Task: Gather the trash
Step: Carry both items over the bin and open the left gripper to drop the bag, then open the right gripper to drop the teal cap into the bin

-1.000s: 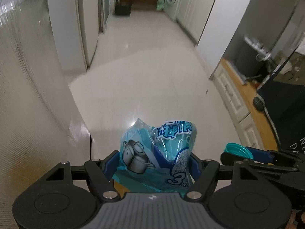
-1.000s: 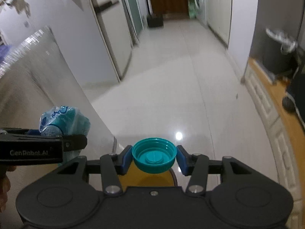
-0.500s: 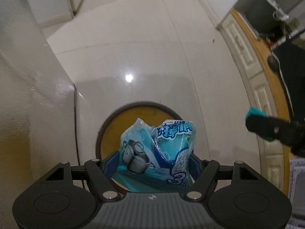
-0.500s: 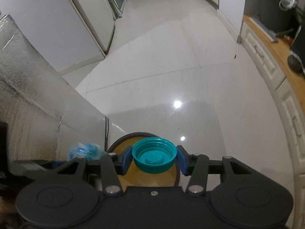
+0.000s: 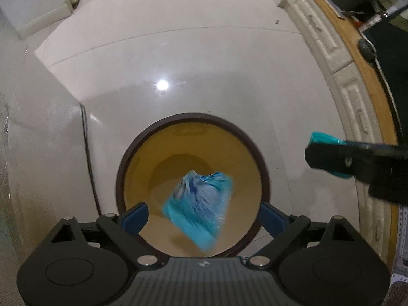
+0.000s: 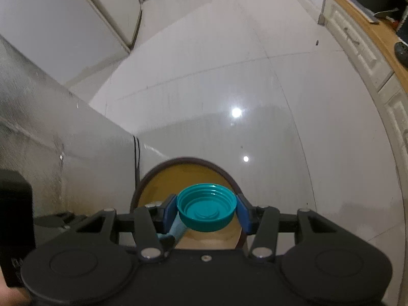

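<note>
A round bin [image 5: 132, 168] with a dark rim and a yellow-brown inside stands on the floor beneath both grippers. My left gripper [image 5: 202, 214] hangs over its mouth, jaws opening, pads clear of the blue plastic wrapper [image 5: 200, 204], which is blurred and falling into the bin. My right gripper [image 6: 206, 210] is shut on a teal bottle cap [image 6: 206, 207], hollow side up, above the bin's [image 6: 158, 178] rim. In the left wrist view the right gripper's finger [image 5: 339, 160] with the cap [image 5: 322, 139] shows at the right.
A glossy pale tile floor [image 5: 191, 63] spreads around the bin. A textured pale wall or panel [image 6: 51, 132] runs along the left, with a thin cable [image 5: 88, 153] at its edge. White cabinets with a wooden top [image 5: 341, 58] curve along the right. The left gripper's body [image 6: 15, 219] shows at the lower left.
Both grippers came down and tilted toward the floor over the bin. The left jaws spread and let go of the wrapper, which now drops into the bin. The cap stays gripped.
</note>
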A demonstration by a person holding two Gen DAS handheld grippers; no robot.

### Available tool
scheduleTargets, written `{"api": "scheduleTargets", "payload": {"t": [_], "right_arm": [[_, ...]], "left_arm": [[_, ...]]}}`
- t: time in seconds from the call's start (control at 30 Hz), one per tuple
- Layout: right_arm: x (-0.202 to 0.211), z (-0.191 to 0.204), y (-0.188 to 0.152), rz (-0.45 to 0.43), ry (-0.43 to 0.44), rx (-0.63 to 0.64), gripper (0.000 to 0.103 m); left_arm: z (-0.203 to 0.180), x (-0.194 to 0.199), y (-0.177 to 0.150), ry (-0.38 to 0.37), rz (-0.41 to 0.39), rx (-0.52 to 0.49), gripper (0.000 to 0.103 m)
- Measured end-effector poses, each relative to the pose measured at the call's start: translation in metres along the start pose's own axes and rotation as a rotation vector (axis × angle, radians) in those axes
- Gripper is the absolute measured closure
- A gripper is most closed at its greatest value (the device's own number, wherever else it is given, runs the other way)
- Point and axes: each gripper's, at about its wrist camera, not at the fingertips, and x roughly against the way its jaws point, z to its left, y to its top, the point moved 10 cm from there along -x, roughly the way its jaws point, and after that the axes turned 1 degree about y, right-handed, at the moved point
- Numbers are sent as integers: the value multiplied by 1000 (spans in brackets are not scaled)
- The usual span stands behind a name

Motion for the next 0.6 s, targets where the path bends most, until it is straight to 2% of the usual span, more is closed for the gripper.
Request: {"api": "scheduleTargets", "payload": {"t": [0.33,0.6], "right_arm": [[-40,28,-17,108,-7,89,53],[-55,33,-22,149,27,64,52]], "left_arm": [[42,-5,-8,64,34,66,5],[51,-9,-13,76,72,58,2]]}}
